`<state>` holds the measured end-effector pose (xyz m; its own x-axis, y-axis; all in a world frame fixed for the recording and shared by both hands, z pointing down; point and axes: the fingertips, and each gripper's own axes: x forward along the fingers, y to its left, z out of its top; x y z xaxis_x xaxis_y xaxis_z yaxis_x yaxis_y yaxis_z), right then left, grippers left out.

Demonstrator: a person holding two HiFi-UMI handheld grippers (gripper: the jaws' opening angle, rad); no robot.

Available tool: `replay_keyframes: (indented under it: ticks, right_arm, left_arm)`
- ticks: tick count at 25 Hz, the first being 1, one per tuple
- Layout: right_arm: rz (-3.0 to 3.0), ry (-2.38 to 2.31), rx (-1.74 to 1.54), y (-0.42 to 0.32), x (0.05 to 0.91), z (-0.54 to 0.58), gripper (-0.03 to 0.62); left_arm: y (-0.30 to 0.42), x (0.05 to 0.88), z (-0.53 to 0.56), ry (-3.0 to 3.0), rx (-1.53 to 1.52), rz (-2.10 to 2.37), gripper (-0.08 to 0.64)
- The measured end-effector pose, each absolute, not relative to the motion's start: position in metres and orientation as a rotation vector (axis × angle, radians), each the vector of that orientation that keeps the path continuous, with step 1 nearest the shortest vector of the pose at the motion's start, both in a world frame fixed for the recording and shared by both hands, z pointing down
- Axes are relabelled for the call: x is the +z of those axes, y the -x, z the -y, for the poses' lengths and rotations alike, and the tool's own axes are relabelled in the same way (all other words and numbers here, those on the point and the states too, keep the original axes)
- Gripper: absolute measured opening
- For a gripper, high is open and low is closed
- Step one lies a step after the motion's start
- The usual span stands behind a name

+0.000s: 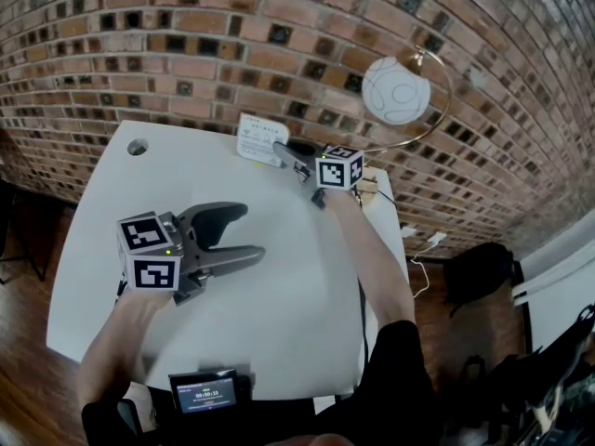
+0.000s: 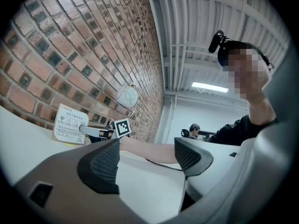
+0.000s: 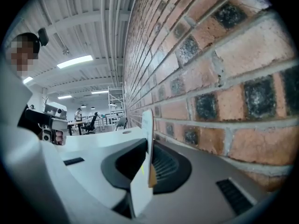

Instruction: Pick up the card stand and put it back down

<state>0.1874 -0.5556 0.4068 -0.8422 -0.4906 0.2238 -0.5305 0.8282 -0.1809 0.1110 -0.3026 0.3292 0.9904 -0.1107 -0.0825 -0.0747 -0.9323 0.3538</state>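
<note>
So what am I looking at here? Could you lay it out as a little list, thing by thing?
place: white table against a brick wall
card stand: standing at the table's far edge, near the wall
right gripper: jaws on either side of the card stand, narrowly apart, seemingly not squeezing it
left gripper: open, empty, over the middle of the table
lamp: white globe, right of the card stand
screen: small, at the near edge

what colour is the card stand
The card stand is white with dark print; best in the left gripper view.
</note>
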Motion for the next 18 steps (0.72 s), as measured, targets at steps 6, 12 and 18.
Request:
replay_keyframes:
  ticks: [6, 12, 18]
  right_arm:
    - [2.78, -0.859, 0.375, -0.191, 0.416, 0.56, 0.076]
    - [2.678, -0.956, 0.393, -0.194, 0.421, 0.555, 0.108]
    - [2.597, -1.024, 0.407, -0.2, 0.426, 0.551, 0.112]
  left_arm:
    - [-0.112, 0.329, 0.303, -2.776, -0.147, 0.133, 0.36]
    - [-0.11, 0.328, 0.302, -2.777, -0.15, 0.132, 0.36]
    - [-0.11, 0.327, 0.302, -2.773, -0.155, 0.132, 0.36]
